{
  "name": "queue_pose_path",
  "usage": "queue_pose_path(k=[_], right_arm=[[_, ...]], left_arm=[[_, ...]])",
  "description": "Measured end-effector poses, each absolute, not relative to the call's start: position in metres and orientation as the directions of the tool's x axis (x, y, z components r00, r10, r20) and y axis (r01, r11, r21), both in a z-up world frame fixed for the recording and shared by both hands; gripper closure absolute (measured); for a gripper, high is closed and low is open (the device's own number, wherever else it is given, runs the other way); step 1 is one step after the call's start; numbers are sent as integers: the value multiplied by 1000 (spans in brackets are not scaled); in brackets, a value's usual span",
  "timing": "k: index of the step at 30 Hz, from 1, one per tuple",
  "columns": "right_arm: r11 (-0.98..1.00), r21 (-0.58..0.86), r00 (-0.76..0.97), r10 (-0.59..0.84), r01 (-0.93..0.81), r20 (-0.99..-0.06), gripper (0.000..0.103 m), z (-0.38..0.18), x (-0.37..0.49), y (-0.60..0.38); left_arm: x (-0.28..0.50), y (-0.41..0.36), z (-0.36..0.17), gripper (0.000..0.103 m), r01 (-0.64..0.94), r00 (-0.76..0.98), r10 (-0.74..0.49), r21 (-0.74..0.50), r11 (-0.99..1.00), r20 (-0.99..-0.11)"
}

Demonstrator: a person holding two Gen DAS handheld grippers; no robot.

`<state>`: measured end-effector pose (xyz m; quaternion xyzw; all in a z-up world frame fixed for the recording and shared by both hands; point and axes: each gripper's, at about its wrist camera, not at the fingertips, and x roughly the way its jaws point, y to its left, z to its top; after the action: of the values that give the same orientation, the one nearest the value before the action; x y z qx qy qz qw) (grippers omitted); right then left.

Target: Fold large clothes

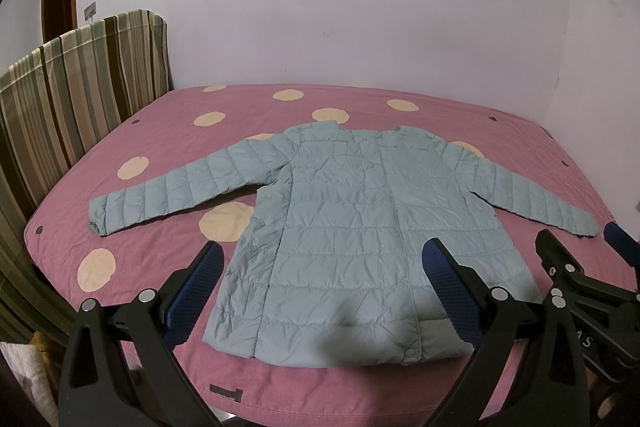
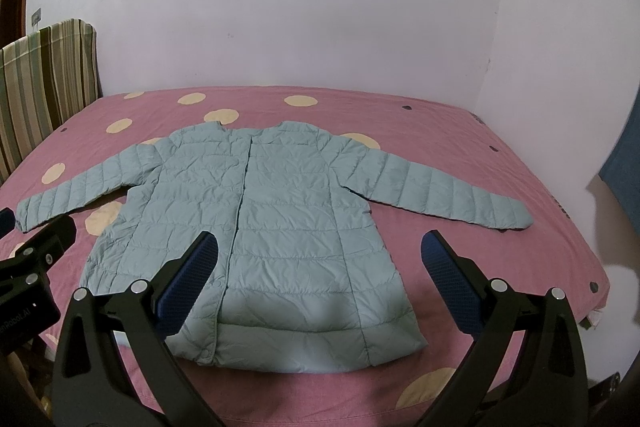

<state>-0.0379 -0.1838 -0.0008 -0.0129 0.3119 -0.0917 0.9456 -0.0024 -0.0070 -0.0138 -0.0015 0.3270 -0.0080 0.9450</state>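
Now | pale-blue quilted jacket (image 1: 352,227) flat on bed (image 1: 160,147) (sleeves spread)

We see a pale blue-green quilted puffer jacket (image 2: 272,227) lying flat on a bed with a pink cover dotted with cream circles (image 2: 460,131), front side up, both sleeves spread outward. Our right hand-held gripper (image 2: 320,259) hovers above the hem (its blue-padded fingers (image 2: 444,267) set wide apart, holding nothing). The left hand-held gripper (image 2: 8,223) shows at the left edge, near the sleeve cuff. A striped cushion (image 2: 44,75) stands against the white wall (image 2: 320,7).
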Motion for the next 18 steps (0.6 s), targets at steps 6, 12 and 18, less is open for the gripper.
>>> queue_pose_path(k=[6, 12, 18], right_arm=[[983, -82, 789, -181, 165, -587, 2, -1, -37, -183], [983, -81, 789, -182, 166, -587, 2, -3, -37, -186], [982, -68, 777, -179, 174, -604, 2, -8, -27, -188]], left_arm=[[-3, -7, -13, 4, 15, 785, -18, -10, 1000, -619], [-3, -7, -15, 4, 15, 784, -18, -9, 1000, -621], [5, -5, -27, 4, 0, 769, -6, -8, 1000, -640]])
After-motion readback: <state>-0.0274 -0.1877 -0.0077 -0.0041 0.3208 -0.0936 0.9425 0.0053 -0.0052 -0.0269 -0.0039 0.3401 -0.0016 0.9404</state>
